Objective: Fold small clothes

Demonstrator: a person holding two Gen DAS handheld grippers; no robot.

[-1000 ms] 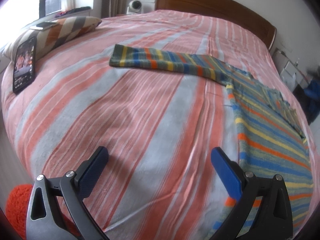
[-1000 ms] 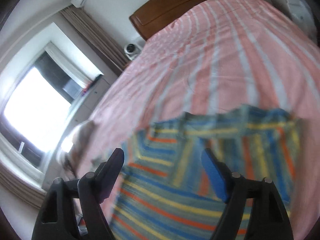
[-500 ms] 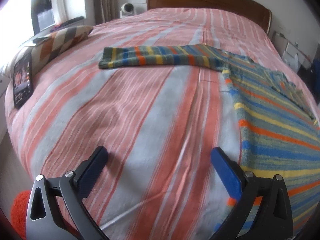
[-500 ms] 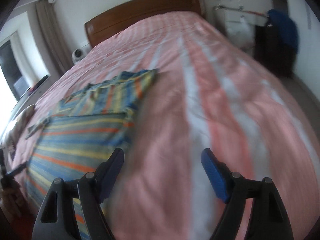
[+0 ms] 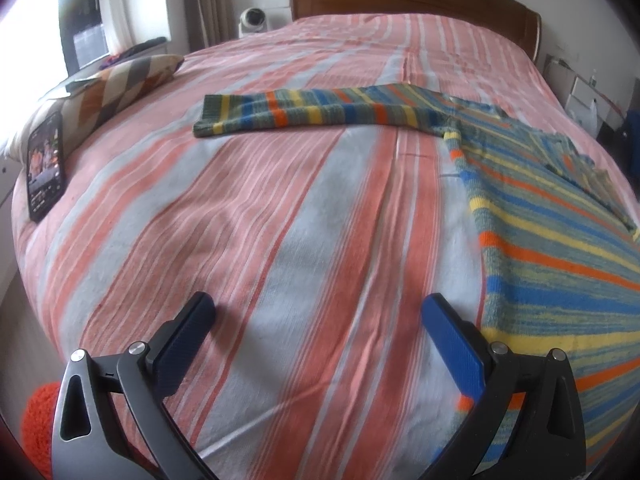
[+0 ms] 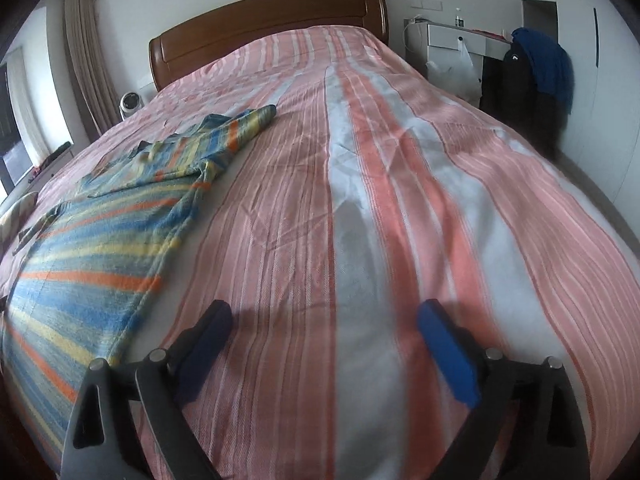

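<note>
The striped sweater (image 5: 560,248) lay spread flat on the pink-and-white striped bedspread (image 5: 280,240), its body toward the near edge and one sleeve (image 5: 312,114) stretched out straight across the bed toward the patterned pillow (image 5: 120,88); in the right wrist view the other sleeve (image 6: 224,136) looked already folded in over the body. The left gripper (image 5: 320,340) stood wide open over bare bedspread just beside the sweater's side edge, holding nothing. The right gripper (image 6: 324,344) had just been opening and stood wide as well, nothing between its jaws, with the sweater's other side edge just to its left. Judged from this, the fold was barely begun — the outstretched sleeve was still to be brought in. The main risk was the soft bedding: a jaw closing low on the knit could pinch the bedspread along with it and drag a ridge of cover into the fold. A grab on only the top layer of the knit could leave the sleeve skewed or the body bunched. A phone (image 5: 46,168) rested against the pillow near the sleeve's cuff, and a wide sweep that way could knock it off.
</note>
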